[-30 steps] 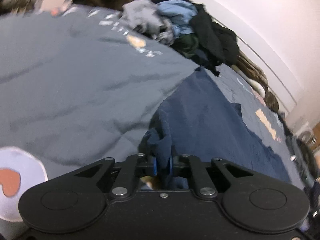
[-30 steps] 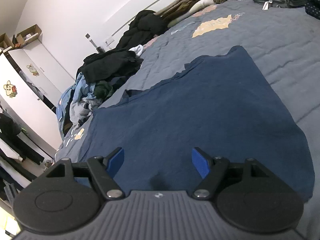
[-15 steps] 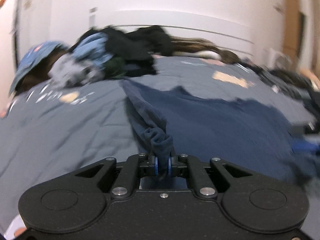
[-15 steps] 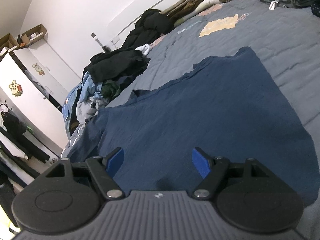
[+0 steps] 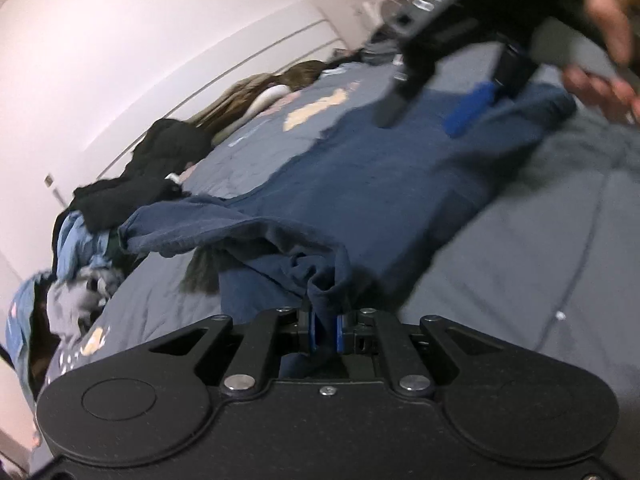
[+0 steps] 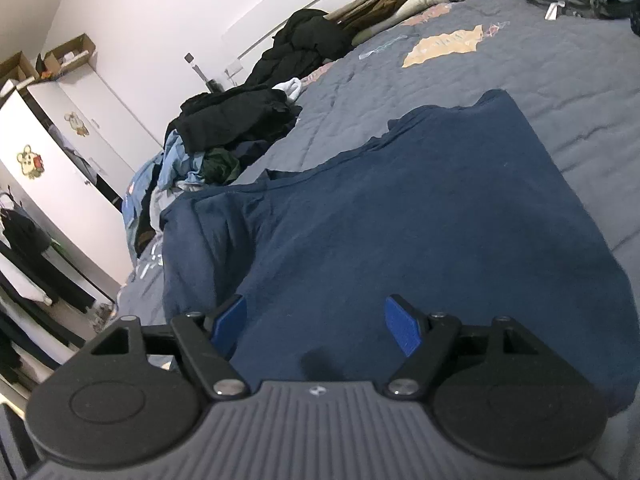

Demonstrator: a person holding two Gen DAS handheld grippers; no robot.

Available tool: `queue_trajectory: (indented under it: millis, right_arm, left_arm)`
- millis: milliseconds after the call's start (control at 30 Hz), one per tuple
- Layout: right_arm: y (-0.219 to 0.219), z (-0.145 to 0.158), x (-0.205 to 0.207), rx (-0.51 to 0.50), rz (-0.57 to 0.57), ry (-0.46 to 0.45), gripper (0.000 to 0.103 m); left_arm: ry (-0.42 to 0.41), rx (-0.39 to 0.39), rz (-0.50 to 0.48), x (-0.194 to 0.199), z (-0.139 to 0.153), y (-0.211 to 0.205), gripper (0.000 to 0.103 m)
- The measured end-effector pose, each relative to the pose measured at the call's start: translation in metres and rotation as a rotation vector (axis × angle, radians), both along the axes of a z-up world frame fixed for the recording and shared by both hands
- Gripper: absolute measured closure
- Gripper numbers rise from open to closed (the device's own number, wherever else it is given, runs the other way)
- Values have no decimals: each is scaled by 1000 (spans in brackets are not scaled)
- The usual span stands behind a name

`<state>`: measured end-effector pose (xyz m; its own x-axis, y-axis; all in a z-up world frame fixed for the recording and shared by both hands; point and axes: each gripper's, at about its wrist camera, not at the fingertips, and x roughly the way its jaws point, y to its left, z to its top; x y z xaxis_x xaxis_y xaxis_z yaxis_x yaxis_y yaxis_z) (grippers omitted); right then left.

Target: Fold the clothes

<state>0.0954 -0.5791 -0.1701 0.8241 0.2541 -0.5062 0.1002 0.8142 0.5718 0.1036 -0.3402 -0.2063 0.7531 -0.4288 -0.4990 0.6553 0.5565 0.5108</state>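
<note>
The navy shirt (image 6: pixel 420 216), soft, light and limp, lies spread across the middle of the bed (image 6: pixel 560 60), one bunched edge pinched in the left gripper (image 5: pixel 325 330), so the right gripper (image 6: pixel 316 326), jaws spread, should take a hem corner.

The person's hand (image 5: pixel 600 12) is blurred and cut off at the frame edge.

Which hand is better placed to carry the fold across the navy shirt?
Left. The left gripper is shut on the navy shirt, its edge lifted off the bed. The right gripper is open, holding nothing.
</note>
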Motion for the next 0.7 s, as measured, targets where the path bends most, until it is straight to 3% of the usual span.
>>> queue_trajectory:
  millis: [133, 367, 533, 700]
  right_arm:
    - [6, 12, 0, -99, 43, -17, 27]
    - [47, 47, 14, -227, 235, -89, 27]
    - [95, 66, 54, -351, 357, -113, 26]
    - [138, 67, 100, -494, 458, -79, 25]
  left_arm:
    - [4, 6, 0, 1, -5, 0, 93]
    - [10, 9, 9, 5, -5, -2, 93]
    - [18, 2, 11, 6, -2, -1, 93]
    - [14, 7, 9, 3, -3, -2, 93]
